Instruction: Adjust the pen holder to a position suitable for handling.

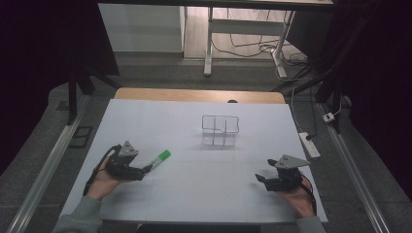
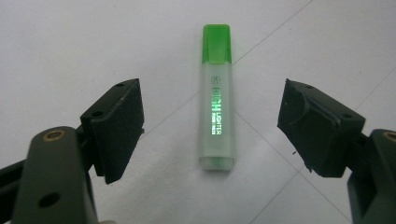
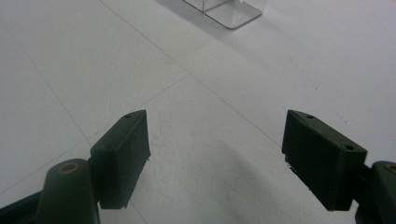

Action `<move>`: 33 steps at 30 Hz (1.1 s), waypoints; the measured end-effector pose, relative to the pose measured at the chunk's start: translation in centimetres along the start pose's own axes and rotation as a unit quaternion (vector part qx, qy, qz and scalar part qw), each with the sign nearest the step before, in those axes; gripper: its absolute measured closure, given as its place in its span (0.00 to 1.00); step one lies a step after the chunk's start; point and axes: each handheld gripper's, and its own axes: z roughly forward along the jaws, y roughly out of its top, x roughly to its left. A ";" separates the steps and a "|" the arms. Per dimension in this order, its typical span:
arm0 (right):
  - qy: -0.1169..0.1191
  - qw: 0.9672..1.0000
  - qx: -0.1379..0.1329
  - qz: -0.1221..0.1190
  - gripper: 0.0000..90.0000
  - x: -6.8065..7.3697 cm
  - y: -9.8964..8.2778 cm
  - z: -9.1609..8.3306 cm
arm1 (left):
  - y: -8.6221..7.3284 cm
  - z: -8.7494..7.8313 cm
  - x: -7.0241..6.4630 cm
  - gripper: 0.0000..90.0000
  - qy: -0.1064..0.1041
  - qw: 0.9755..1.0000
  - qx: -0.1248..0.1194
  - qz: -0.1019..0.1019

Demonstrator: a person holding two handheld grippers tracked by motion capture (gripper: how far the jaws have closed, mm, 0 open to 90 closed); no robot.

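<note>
Nearest, two hands at the near edge of the white counter (image 1: pixel 194 194), each holding tongs. Left tongs (image 1: pixel 145 169) spread wide, gripping nothing, low over the counter with the tips just short of the green highlighter (image 1: pixel 159 159). In the left gripper view, highlighter (image 2: pixel 216 98) lying flat between the two parted jaws, touching neither, green cap pointing away, clear body with "HIGHLIGHTER" lettering toward the camera. Right tongs (image 1: pixel 261 176) well to the right of the highlighter, likewise spread wide and holding nothing, bare counter between the jaws in the right gripper view. Farther off, beyond and to the right of the highlighter, a clear divided organiser (image 1: pixel 220 130) standing upright near the counter's middle, its corner (image 3: pixel 229 11) also at the top of the right gripper view. Farthest, beyond the highlighter and organiser, a strip of bare wood at the counter's back edge.
</note>
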 end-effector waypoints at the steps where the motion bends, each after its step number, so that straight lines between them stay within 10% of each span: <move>1: 0.000 1.000 0.001 0.000 0.26 0.0 0.0 0.0 | 0.0 0.1 0.0 0.25 0.000 1.000 0.002 -0.001; 33: 0.002 1.000 0.007 0.003 0.26 0.0 -0.2 0.1 | 4.9 3.7 0.6 0.26 -0.030 0.996 0.079 0.039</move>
